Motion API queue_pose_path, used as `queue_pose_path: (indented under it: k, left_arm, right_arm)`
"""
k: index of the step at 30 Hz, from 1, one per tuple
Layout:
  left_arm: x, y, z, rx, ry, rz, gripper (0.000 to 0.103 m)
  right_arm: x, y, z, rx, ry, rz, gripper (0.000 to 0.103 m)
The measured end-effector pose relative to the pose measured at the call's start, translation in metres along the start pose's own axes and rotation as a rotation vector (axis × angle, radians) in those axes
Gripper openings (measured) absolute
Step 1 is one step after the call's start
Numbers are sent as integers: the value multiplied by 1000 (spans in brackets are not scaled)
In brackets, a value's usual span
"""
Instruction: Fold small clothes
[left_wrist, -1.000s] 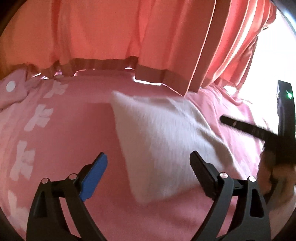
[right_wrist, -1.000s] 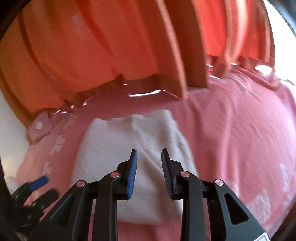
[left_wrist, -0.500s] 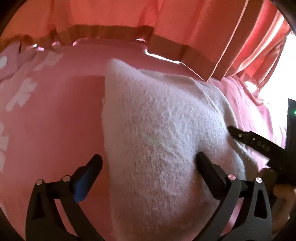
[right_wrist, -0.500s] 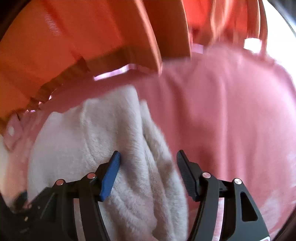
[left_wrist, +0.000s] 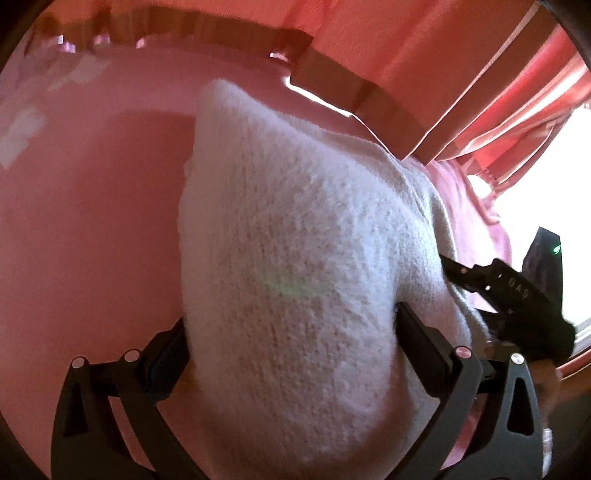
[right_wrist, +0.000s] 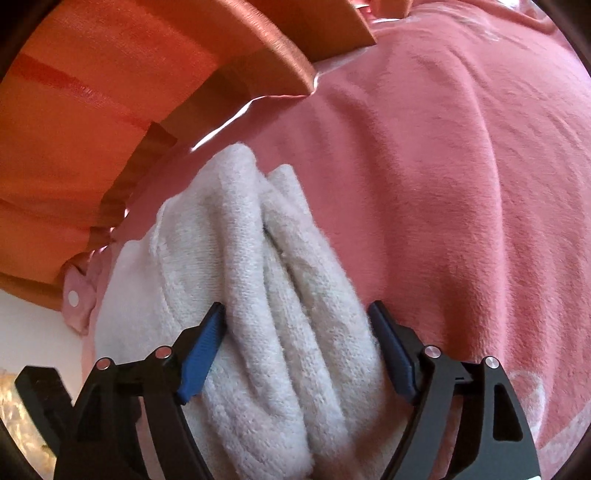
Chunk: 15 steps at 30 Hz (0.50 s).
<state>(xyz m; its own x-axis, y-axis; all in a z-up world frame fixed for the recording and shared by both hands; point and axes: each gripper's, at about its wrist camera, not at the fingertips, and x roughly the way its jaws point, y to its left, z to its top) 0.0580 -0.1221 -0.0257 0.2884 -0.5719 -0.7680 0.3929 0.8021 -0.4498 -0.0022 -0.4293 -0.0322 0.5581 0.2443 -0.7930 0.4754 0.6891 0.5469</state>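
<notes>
Folded white garment (left_wrist: 295, 258) fills both grippers' mouths; pink blanket (right_wrist: 461, 184) beyond lies open.

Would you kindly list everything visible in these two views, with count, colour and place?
garment: one, white fuzzy knit, folded in thick layers on the blanket, filling the middle of both views
blanket: one, pink with pale prints, spread under the garment
curtain: one, orange-red pleated, hanging behind with its hem at the blanket's far edge
window: one, bright white, far right of the left view
left tongs: one, black, jaws wide with the garment bulging between them
right tongs: one, black with blue pads, jaws spread around the garment's folds
</notes>
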Motion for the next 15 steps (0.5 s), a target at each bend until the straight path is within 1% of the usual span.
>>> queue_pose_path:
  k: [2, 4, 7, 9, 11, 12, 14, 15]
  left_arm:
    - [3, 8, 2, -29, 20, -55, 98]
    - [3, 10, 4, -22, 33, -89, 98]
    - [4, 12, 5, -17, 39, -126, 98]
    - [2, 11, 6, -12, 39, -133, 93]
    - [-3, 10, 7, -1, 26, -135, 79]
    - [-6, 9, 7, 7, 18, -135, 76]
    - [-14, 5, 10, 39, -2, -131, 62]
    - [-20, 1, 12, 65, -19, -123, 59]
  right_arm:
    - [1, 2, 0, -9, 6, 11, 74]
    - [4, 4, 1, -14, 20, 39, 69]
    - [6, 6, 4, -32, 28, 69, 58]
    - [5, 10, 4, -55, 26, 91, 43]
    - [-1, 16, 3, -86, 2, 79, 35]
    - [-3, 19, 2, -96, -11, 69, 32]
    - [-14, 30, -1, -124, -58, 49, 31]
    - [-22, 37, -2, -137, -88, 56, 30]
